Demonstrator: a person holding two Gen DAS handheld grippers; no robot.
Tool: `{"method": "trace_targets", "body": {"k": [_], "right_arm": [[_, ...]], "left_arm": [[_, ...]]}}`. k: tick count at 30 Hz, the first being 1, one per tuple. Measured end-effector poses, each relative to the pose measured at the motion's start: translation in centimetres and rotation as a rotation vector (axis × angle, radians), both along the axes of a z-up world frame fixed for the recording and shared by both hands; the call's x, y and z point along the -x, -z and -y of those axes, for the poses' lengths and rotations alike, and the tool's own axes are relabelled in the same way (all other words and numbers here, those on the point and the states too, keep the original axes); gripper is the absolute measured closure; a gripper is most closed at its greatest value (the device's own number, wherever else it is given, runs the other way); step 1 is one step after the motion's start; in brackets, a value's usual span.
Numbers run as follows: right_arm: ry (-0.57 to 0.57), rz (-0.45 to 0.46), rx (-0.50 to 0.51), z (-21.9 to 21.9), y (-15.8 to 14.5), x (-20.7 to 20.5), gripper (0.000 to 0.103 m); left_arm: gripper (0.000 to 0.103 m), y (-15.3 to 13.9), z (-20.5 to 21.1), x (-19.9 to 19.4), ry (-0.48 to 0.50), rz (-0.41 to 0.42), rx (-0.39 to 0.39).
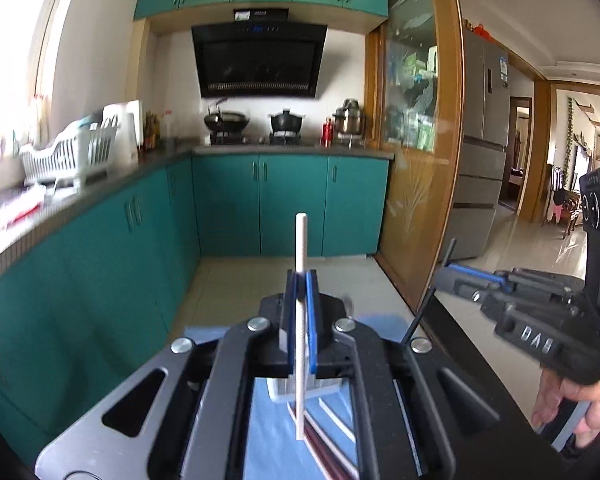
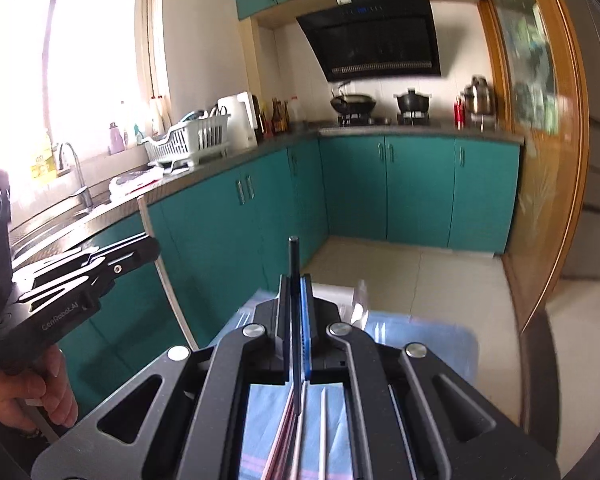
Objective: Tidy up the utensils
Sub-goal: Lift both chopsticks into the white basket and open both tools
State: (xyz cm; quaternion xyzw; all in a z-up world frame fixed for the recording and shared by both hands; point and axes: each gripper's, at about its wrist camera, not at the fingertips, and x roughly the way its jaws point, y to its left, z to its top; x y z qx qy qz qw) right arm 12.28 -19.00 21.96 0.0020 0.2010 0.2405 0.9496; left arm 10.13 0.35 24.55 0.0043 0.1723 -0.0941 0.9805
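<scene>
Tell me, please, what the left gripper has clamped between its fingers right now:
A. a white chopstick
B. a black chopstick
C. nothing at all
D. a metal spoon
A: in the left wrist view the left gripper is shut on a white chopstick that stands upright between its blue pads; the black chopstick is in the right gripper.

Open floor (image 2: 420,280) ahead of both grippers; nothing stands on it. Teal cabinets (image 1: 112,248) wall off the left and far side. Wooden sliding door (image 1: 416,200) closes the right. Blue-covered table (image 2: 440,336) lies below. Right gripper (image 1: 452,270) flanks left gripper (image 1: 302,280) closely.
</scene>
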Motion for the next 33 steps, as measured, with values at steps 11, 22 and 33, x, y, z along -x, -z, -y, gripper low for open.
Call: {"method": "trace_targets", "body": {"k": [11, 22, 33], "right_arm": [[0.059, 0.031, 0.001, -1.3, -4.0, -8.0, 0.098], [0.074, -0.113, 0.018, -2.9, 7.2, -13.3, 0.098], [0.140, 0.055, -0.067, 1.5, 7.5, -4.3, 0.034]], "left_arm": [[0.099, -3.4, 0.4, -10.1, -0.032, 0.021, 0.050], [0.098, 9.1, -0.1, -15.8, -0.051, -0.103, 0.047], [0.014, 11.2, -3.5, -7.6, -0.118, -0.029, 0.066]]}}
